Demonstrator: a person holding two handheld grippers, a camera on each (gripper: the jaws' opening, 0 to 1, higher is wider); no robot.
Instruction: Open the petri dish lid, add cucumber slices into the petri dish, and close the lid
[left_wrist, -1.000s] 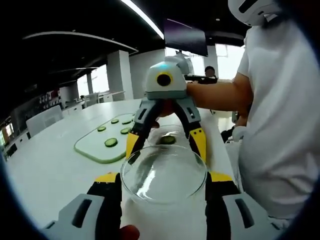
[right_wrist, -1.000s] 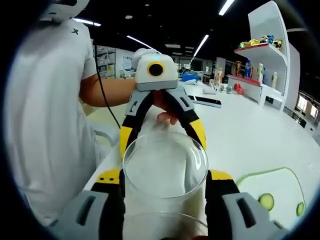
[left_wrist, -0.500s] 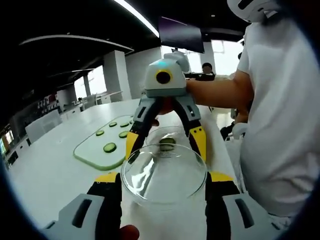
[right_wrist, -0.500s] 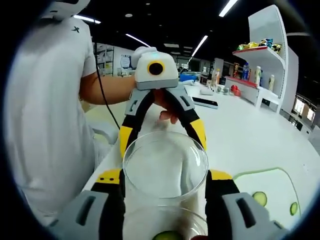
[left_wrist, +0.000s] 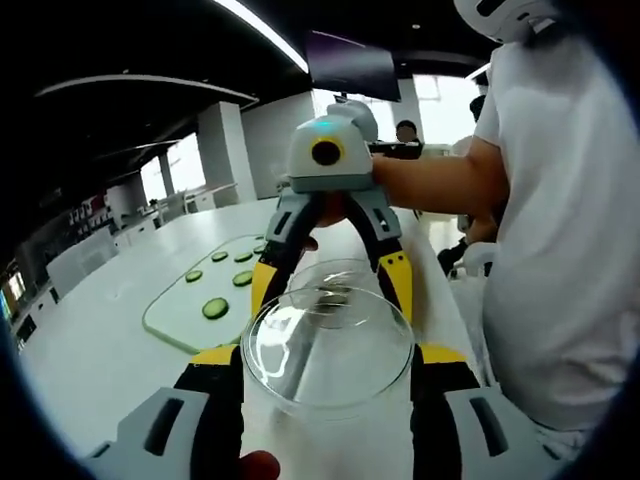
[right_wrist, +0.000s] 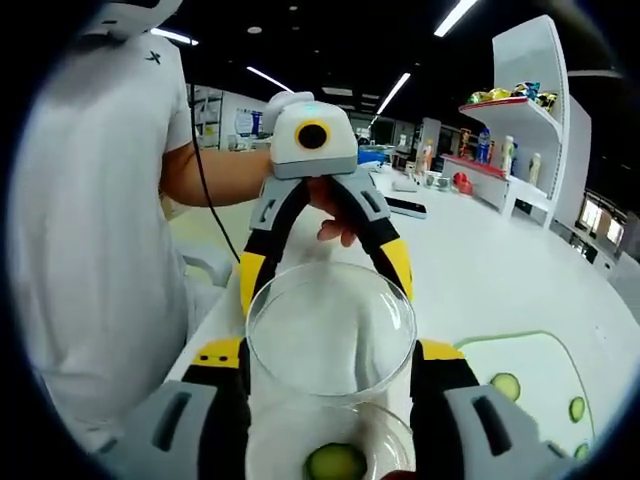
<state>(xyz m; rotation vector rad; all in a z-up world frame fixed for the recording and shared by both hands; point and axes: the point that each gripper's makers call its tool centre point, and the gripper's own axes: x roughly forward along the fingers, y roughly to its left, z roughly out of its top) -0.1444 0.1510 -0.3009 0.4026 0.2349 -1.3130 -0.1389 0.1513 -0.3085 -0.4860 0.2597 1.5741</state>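
Note:
A clear glass petri dish lid (left_wrist: 328, 345) hangs level above the white table (left_wrist: 90, 370). My left gripper (left_wrist: 328, 357) is shut on it, jaw tips at its rim. My right gripper (left_wrist: 330, 285) faces it from the far side, tips against the lid's far rim. In the right gripper view the same lid (right_wrist: 330, 330) sits between my right gripper (right_wrist: 330, 352), with the left gripper (right_wrist: 325, 275) beyond. The petri dish base (right_wrist: 385, 430), holding one cucumber slice (right_wrist: 335, 462), lies lower, between the right jaws. It appears behind the lid as the dish base (left_wrist: 345, 268).
A pale green cutting board (left_wrist: 180, 322) with several cucumber slices (left_wrist: 214, 308) lies on the table to one side, also seen as the cutting board (right_wrist: 520, 358). The person in a white shirt (left_wrist: 560, 250) stands close against the table edge. White shelves (right_wrist: 520, 110) stand far back.
Both views have shifted while the lid stays fixed between the jaws. The dish base with its slice has come further into the right gripper view from the bottom.

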